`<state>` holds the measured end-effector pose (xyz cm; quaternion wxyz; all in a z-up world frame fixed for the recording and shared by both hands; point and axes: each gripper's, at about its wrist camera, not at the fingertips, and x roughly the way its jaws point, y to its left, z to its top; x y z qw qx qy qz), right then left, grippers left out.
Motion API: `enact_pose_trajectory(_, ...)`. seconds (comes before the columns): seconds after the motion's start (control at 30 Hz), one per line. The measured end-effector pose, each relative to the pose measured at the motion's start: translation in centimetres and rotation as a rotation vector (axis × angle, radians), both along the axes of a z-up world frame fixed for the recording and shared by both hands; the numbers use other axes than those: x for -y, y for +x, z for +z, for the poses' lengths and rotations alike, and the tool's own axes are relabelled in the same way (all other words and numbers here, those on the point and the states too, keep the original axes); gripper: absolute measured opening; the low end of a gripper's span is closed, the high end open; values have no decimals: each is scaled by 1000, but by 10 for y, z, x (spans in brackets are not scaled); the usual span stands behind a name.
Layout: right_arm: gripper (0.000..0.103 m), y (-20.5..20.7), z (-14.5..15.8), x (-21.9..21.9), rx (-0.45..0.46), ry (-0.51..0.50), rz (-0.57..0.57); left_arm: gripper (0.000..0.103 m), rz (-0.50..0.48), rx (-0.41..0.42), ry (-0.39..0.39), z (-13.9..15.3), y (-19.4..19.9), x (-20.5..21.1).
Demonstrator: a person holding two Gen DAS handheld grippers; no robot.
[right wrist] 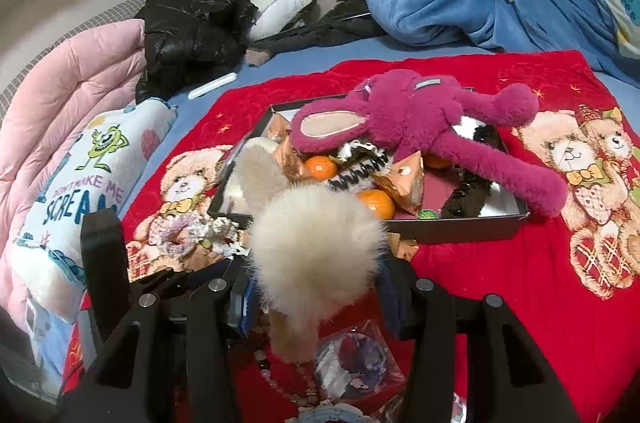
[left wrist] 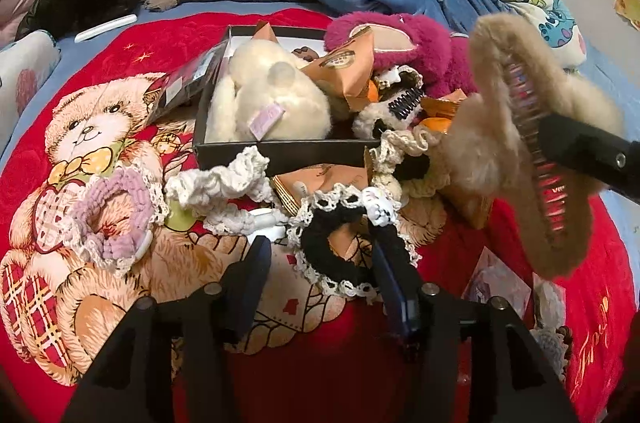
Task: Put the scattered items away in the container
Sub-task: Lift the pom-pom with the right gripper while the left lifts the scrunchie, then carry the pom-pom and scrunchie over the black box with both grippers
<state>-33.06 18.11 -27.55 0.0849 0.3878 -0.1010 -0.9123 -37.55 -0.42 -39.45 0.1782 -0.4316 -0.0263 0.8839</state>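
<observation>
Left gripper [left wrist: 320, 263] open over black lace scrunchie [left wrist: 344, 247], near the box [left wrist: 280, 153]
Right gripper [right wrist: 316, 287] clamped on furry beige hair claw [right wrist: 316, 247]; its pads are hidden

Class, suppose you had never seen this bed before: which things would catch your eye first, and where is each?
First the magenta plush toy, sprawled across the dark box with one limb hanging over its right edge. Next the furry beige hair claw, held up at the right of the box by the right gripper. Under it all lies the red teddy-bear blanket.
</observation>
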Motion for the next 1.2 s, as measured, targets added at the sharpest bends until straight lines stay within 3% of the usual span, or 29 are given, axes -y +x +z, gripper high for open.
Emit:
enact_pose_trajectory(0.1, 47, -1, -2, -1, 4, 6, -6, 46, 8, 2, -8, -1, -1, -1)
enact_pose_trajectory(0.13, 47, -1, -2, 1, 4, 41, -15, 35, 14, 4, -13, -1, -2, -1)
enact_pose_trajectory(0.23, 47, -1, -3, 3, 11, 61, -11, 18, 6, 9, -12, 0, -1, -3)
enact_pose_trajectory(0.37, 47, -1, -3, 3, 9, 78, -17, 13, 9, 13, -10, 3, 2, -5)
enact_pose_trajectory(0.7, 47, -1, 1, -1, 0, 36, -16, 12, -1, -62, 16, 33, 20, -6)
enact_pose_trajectory(0.83, 47, 2, 6, -5, -17, 28, -29, 12, 5, -97, 27, 49, 10, -6)
enact_pose_trajectory(0.97, 47, 5, 13, -9, -42, 47, -56, 12, 20, -141, 4, 76, 24, 0)
enact_pose_trajectory(1.2, 47, 5, 15, -6, -49, 34, -49, 12, 24, -160, 6, 88, 25, 1)
